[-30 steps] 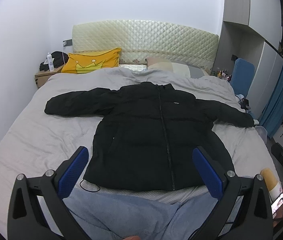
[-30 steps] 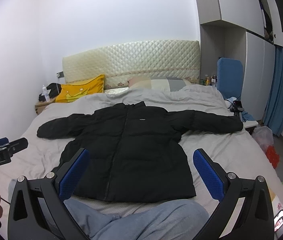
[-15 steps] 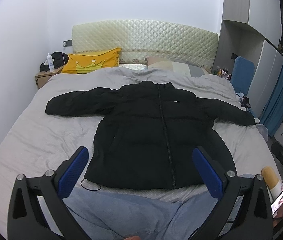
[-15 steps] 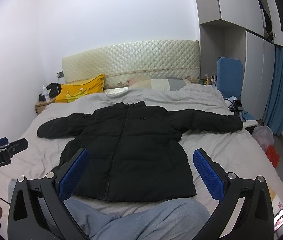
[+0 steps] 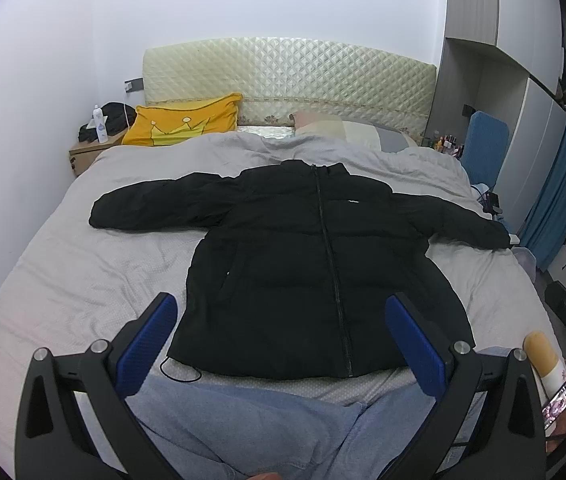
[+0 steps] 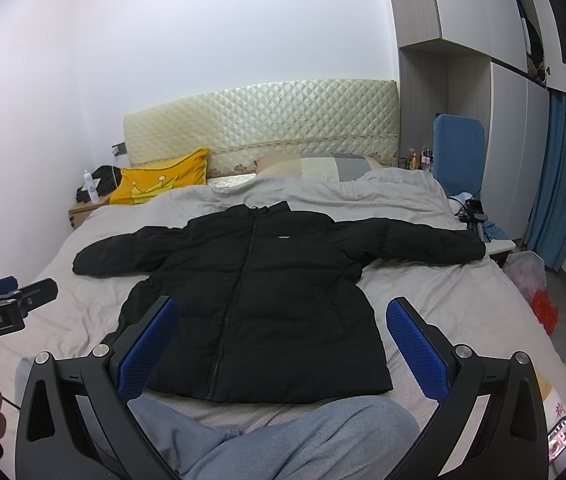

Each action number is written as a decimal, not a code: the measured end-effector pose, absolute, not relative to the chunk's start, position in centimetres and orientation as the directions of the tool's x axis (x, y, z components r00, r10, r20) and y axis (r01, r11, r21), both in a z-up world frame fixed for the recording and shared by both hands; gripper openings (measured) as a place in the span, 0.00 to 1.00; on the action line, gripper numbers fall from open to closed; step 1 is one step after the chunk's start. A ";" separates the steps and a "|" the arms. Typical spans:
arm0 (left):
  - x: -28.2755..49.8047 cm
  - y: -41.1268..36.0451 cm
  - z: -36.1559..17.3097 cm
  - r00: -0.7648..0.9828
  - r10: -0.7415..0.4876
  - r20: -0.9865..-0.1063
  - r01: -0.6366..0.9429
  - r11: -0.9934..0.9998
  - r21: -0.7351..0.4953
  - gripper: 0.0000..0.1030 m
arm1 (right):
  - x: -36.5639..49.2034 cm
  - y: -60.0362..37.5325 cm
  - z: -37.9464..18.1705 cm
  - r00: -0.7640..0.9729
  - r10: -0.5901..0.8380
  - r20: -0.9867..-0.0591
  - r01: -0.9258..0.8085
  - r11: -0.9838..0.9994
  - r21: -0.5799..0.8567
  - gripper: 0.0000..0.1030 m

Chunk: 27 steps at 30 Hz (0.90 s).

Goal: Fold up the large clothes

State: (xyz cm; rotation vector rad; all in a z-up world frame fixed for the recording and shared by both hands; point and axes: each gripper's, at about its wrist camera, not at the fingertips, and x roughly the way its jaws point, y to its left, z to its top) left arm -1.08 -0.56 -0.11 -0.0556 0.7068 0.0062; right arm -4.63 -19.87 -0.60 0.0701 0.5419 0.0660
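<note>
Bed (image 5: 83, 272): grey cover, frame centre.
Jacket (image 5: 307, 276): black, flat, sleeves spread.
Left gripper (image 5: 283, 334): jaws apart, empty.
Right gripper (image 6: 283, 336): jaws apart, empty.

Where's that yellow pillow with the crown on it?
The yellow crown pillow leans against the quilted headboard at the bed's far left corner, beside the wooden nightstand, well beyond the black jacket.

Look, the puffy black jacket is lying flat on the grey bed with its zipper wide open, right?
Not quite. The puffy black jacket does lie flat on the grey bed, but its zipper is closed from hem to collar. Both wrist views show this.
</note>
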 end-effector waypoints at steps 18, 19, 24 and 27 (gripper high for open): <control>0.9 -0.1 -1.5 0.735 -0.035 -0.677 -0.009 0.998 -0.061 1.00 | -2.9 -19.5 -1.7 0.840 0.085 -0.536 -0.041 0.995 0.094 1.00; 1.0 -0.1 -1.5 0.736 -0.036 -0.676 -0.009 0.998 -0.063 1.00 | -2.9 -19.4 -1.8 0.840 0.087 -0.535 -0.043 0.995 0.093 1.00; 0.8 -0.1 -1.8 0.741 -0.049 -0.670 -0.001 0.997 -0.074 1.00 | -2.9 -19.6 -2.0 0.844 0.095 -0.528 -0.051 0.994 0.099 1.00; 0.7 0.1 -2.3 0.739 -0.074 -0.670 0.016 0.996 -0.092 1.00 | -2.7 -19.9 -2.4 0.845 0.096 -0.525 -0.052 0.994 0.098 1.00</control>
